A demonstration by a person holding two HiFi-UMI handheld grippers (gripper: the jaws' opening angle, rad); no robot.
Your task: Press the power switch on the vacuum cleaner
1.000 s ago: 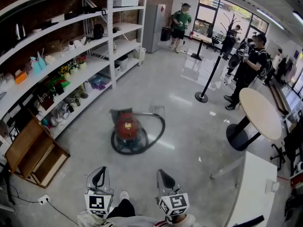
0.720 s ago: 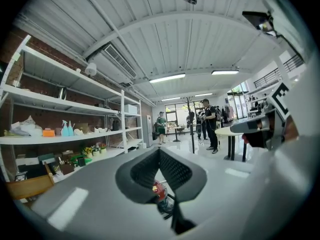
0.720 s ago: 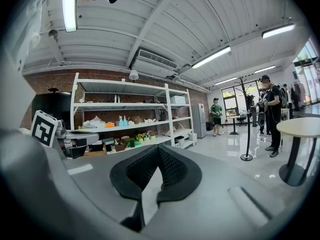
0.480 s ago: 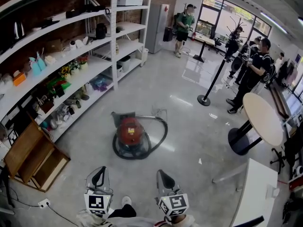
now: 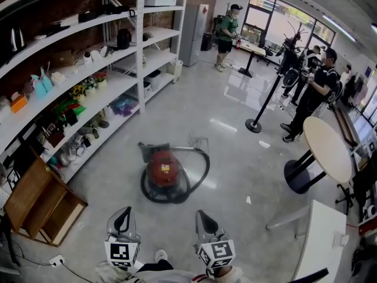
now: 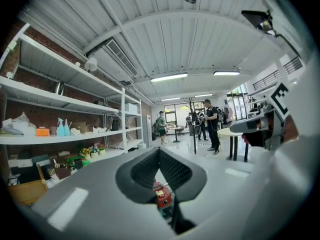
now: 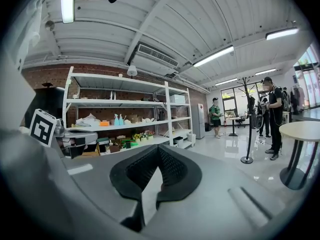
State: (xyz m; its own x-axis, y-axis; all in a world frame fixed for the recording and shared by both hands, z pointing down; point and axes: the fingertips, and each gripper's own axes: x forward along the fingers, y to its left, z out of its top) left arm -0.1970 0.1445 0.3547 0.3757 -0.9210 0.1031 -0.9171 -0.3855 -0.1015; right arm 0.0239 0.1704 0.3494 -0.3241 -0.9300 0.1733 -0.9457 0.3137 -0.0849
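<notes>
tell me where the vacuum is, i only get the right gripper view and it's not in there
Observer: The red round canister vacuum cleaner stands on the glossy grey floor, ahead of the left hand-held gripper and the right hand-held gripper, touched by neither.
Operator: anything around it
Observer: Its dark hose lies looped on the floor around the body, bulging toward the right.
Operator: left one holding anything
Observer: No. In the left gripper view its jaws meet at the tips on nothing, and the vacuum shows beyond them.
</notes>
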